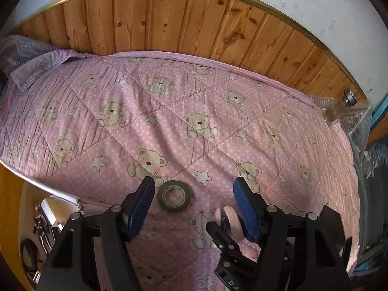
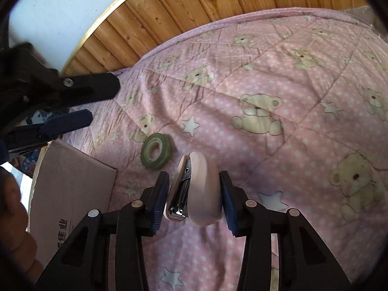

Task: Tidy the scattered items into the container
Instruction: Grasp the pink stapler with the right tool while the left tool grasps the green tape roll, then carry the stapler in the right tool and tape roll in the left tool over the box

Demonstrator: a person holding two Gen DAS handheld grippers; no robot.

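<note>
Right gripper: clamped across a pink stapler, pads on its two broad sides, nose pointing forward, chrome magazine facing left. The stapler is off the quilt, carried just right of the green tape roll, which lies flat on the fabric.

Left gripper: spread wide, holding nothing, poised above the tape roll, which sits nearer its left pad than its right.

Container: a cardboard box, at the bed edge, left of the tape roll. Only one flap or wall shows; its opening is not visible.

Risks, as I judge them:
- The stapler body is rounded and smooth. With the pads on curved flanks, it could pivot or squirt forward if the squeeze eases during the carry.
- The two tools are close together; the right gripper shows in the left wrist view beside the right pad. Crossing toward the box could knock them together.
- The tape roll lies off-centre and flat on soft quilt. Closing now may push it aside or pinch fabric.
</note>
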